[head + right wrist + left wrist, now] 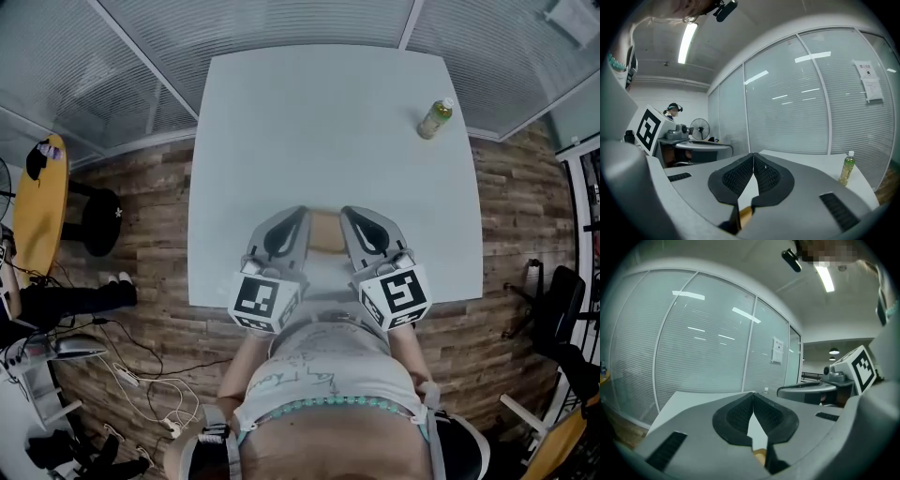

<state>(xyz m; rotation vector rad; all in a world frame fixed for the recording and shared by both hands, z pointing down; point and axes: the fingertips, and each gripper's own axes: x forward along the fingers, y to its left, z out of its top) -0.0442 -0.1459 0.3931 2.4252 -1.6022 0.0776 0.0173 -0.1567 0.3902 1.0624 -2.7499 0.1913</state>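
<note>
Two tools are held side by side at the lower middle of the head view, over the near edge of one white bench (319, 122). The left tool (301, 213) and the right tool (346, 212) each have their jaws closed tip to tip, with nothing between them. One green bottle (435, 119) stands upright on the bench at the upper right, well apart from both tools.

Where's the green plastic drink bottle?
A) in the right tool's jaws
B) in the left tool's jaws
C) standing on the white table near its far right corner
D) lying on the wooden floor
C: the green plastic drink bottle stands upright near the far right corner of the white table, apart from the shut left tool and right tool.
</note>
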